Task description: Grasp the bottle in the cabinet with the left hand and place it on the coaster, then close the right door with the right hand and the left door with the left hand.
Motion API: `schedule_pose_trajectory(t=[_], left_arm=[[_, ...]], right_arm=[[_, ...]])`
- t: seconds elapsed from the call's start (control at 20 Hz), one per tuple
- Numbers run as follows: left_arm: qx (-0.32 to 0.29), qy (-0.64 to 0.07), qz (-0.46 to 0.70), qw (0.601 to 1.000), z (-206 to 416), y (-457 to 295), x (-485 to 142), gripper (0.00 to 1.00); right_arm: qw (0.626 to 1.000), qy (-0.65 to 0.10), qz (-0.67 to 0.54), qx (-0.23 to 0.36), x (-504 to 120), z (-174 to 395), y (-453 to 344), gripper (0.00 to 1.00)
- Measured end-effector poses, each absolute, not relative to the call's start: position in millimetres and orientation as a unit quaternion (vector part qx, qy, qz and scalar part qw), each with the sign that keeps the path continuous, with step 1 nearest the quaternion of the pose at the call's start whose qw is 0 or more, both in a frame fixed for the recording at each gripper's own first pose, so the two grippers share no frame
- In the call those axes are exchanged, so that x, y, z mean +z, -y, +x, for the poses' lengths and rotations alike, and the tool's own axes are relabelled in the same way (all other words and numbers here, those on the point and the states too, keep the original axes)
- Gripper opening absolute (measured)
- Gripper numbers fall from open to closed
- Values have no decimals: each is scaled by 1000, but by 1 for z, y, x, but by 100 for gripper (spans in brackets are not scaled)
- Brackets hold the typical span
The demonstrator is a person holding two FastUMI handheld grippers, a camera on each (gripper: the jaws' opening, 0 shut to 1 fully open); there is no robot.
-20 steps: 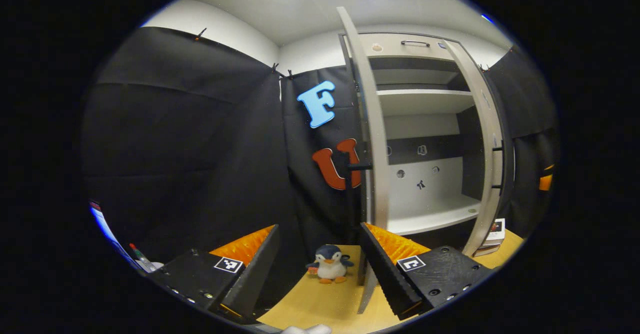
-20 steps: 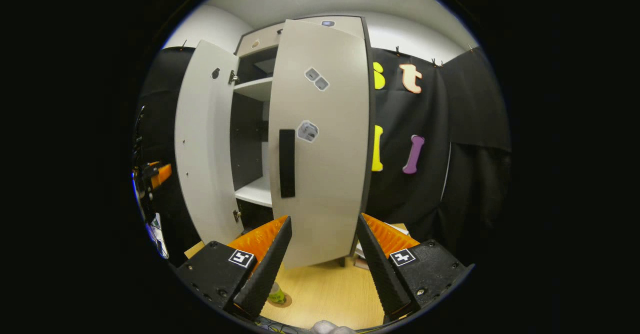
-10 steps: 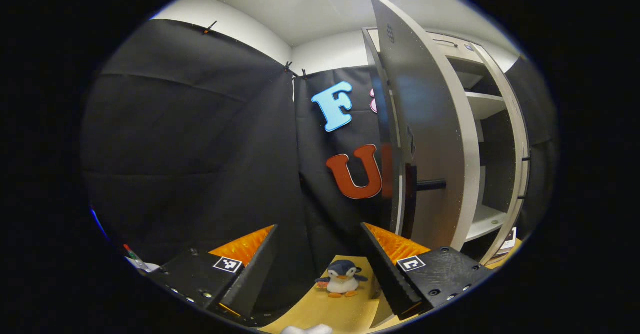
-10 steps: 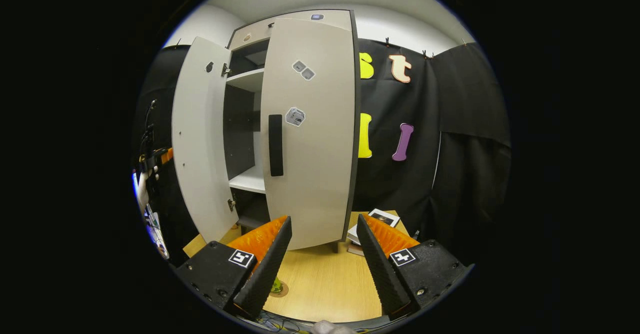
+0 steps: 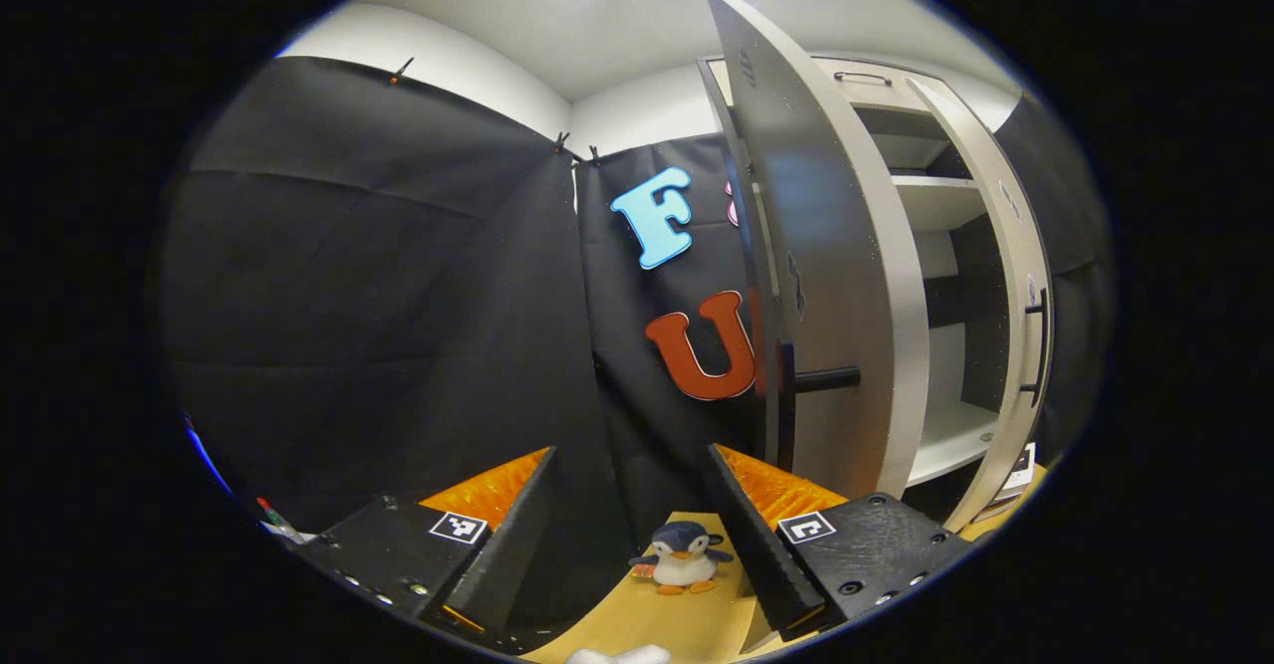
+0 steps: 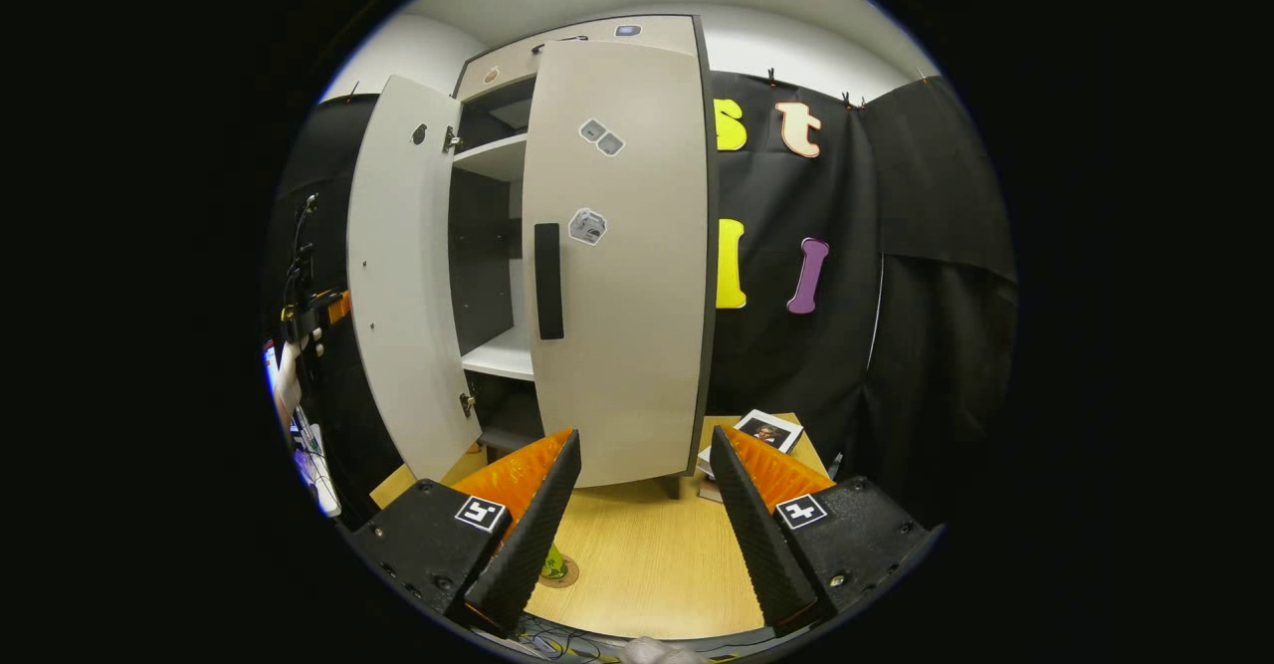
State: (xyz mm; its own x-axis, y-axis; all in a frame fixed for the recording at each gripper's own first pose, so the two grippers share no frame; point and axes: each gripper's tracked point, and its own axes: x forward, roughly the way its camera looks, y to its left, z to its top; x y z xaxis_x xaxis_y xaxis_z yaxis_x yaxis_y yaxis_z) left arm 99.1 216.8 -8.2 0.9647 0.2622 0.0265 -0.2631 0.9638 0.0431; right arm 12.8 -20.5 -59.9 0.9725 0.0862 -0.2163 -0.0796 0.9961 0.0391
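Cabinet (image 6: 518,355) shelves bare, left door (image 6: 403,276) ajar; bottle (image 6: 550,566) on coaster (image 6: 565,574); both grippers (image 5: 632,535) (image 6: 637,520) spread, holding nothing.

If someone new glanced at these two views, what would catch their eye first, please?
Most likely the tall cabinet in the right gripper view, its right door shut or nearly so and its left door swung wide. Next, the toy penguin on the table between the left gripper's open fingers.
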Motion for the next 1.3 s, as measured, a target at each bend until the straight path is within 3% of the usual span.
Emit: schedule_pose_trajectory(t=[0.8,0.85,1.3], left_arm=[[10,12,13,1000,134,-45,-1,89],[11,14,13,1000,137,-41,2,96],[15,-3,7,1000,114,-51,2,96]], right_arm=[[995,-97,22,18,-46,5,55,81],[995,-96,23,15,-45,3,56,81],[996,-79,28,12,-33,0,46,81]])
